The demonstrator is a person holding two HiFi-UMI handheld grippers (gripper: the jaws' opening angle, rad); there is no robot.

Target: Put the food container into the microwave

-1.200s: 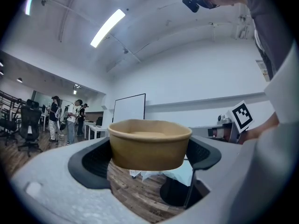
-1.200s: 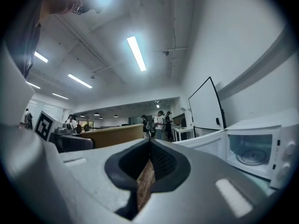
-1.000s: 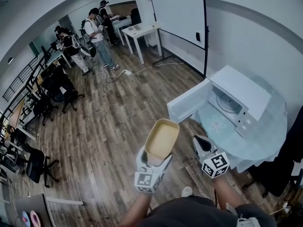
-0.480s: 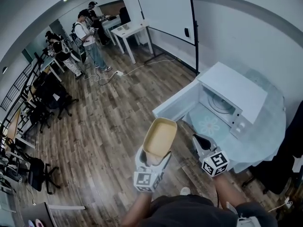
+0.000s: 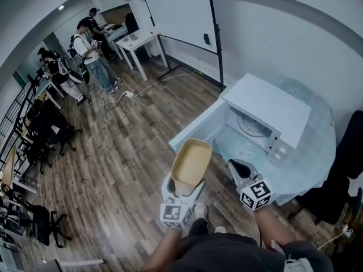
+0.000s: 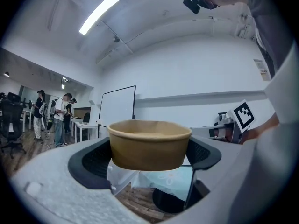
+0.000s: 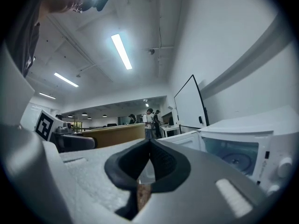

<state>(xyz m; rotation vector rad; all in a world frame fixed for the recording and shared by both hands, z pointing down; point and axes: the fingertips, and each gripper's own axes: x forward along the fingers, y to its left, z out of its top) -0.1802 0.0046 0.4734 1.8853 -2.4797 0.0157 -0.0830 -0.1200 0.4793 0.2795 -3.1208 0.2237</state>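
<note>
A tan paper food container [image 5: 191, 162] is held upright in the air over the wood floor, with my left gripper [image 5: 182, 187] shut on its sides; it also fills the left gripper view, container [image 6: 149, 143]. The white microwave [image 5: 266, 107] stands on a round table ahead and to the right, its door [image 5: 195, 130] swung open toward me and the glass turntable [image 5: 250, 126] showing inside. My right gripper [image 5: 238, 170] hangs beside the container, jaws together and holding nothing. The right gripper view shows the microwave [image 7: 243, 148] close on its right.
The round table [image 5: 317, 157] has a pale cloth with a flower print. A whiteboard [image 5: 178, 7] stands against the far wall, with a white desk [image 5: 136, 38] beside it. Several people [image 5: 85, 38] stand at the far left among chairs [image 5: 45, 135]. A dark chair [image 5: 340, 180] sits at right.
The view has come nearer to the microwave, which has shifted left and lower in the head view. Both grippers and the held container keep their places relative to me.
</note>
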